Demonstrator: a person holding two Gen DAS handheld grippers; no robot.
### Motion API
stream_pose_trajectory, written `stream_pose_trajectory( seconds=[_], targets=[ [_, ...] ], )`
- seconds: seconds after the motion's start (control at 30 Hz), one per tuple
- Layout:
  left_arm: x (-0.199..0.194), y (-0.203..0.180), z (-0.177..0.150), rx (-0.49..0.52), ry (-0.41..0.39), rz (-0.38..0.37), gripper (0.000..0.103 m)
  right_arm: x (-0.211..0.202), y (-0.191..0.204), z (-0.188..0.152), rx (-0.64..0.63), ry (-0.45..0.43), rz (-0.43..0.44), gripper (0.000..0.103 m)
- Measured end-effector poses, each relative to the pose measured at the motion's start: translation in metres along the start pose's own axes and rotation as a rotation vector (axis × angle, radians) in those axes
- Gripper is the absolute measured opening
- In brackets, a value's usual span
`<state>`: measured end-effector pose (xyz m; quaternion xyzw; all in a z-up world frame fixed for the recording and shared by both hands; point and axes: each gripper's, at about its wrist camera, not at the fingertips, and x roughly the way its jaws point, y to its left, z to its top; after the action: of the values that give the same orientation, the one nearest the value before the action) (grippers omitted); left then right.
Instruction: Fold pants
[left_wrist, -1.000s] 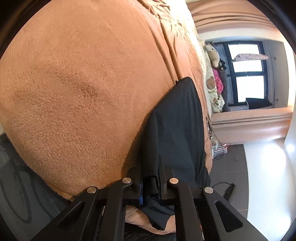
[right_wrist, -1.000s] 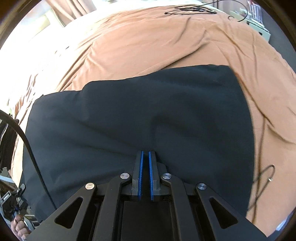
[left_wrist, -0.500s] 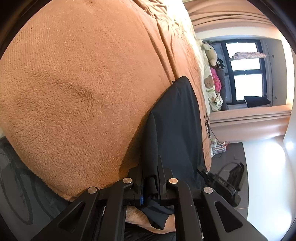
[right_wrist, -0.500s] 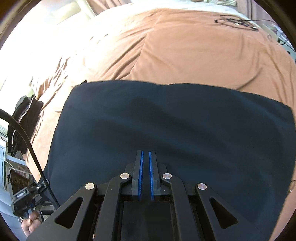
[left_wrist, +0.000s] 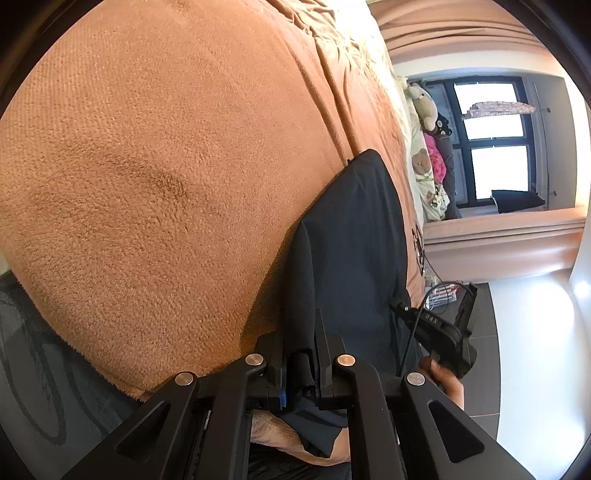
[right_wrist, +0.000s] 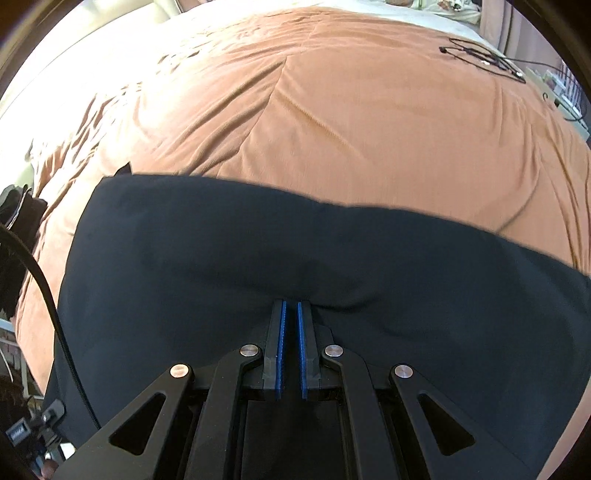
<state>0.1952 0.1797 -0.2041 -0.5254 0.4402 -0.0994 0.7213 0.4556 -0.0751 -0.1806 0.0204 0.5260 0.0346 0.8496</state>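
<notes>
One pants (right_wrist: 332, 266) flat on blanket (right_wrist: 351, 122), lots of room past far edge; left claw (left_wrist: 300, 354) pinching pants edge; right claw (right_wrist: 290, 306) closed, empty, tips on cloth

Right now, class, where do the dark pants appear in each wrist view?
Left wrist view: pants run from bottom centre up to the right, an edge clamped in the left gripper.
Right wrist view: pants fill the lower half.
Shared landmark: the orange blanket.
</notes>
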Motion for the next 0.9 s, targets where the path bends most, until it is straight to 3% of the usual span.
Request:
stream_pose_trajectory(
  seconds=[0.43, 0.9],
  targets=[
    [0.002, 0.005, -0.001, 0.001, -0.005, -0.011, 0.009, 0.015, 0.011, 0.023, -0.019, 0.006, -0.04, 0.001],
    [-0.003, 0.009, 0.005, 0.021, 0.009, -0.041, 0.009, -0.024, 0.008, -0.047, -0.018, 0.02, 0.064, 0.001]
  ],
)
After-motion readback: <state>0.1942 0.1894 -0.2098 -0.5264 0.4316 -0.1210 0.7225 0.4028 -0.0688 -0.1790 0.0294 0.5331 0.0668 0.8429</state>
